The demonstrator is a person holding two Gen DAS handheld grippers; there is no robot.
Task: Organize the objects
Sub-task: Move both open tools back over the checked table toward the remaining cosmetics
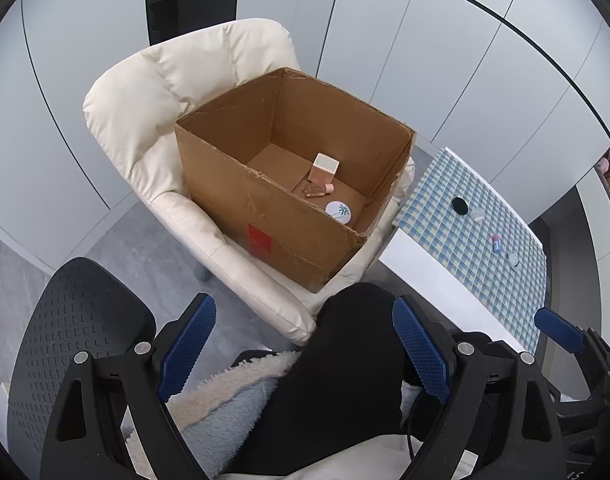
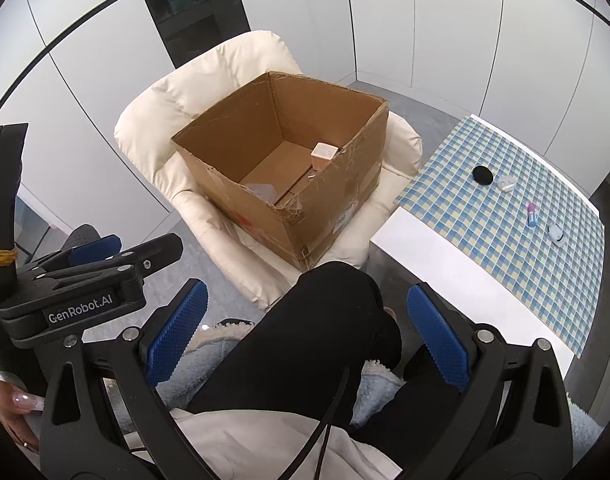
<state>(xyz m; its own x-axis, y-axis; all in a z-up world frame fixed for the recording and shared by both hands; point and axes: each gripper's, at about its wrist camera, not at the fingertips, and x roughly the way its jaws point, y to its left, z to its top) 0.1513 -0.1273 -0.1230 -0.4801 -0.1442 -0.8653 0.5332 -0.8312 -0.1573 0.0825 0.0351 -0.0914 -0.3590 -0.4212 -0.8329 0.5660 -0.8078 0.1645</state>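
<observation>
We're in what looks like a home or a home-styled room: a padded cream armchair (image 1: 153,120) sits mid-frame on grey carpet (image 1: 17,264), an open cardboard box (image 1: 273,216) on its seat. Behind it run plain pale wall panels (image 1: 385,20), with a dark glass-fronted recess (image 2: 197,4) at upper centre. At right, a white worktop (image 2: 437,264) carries a blue-checked cloth (image 2: 525,248). A black mesh office chair (image 1: 77,340) fills the lower left.
</observation>
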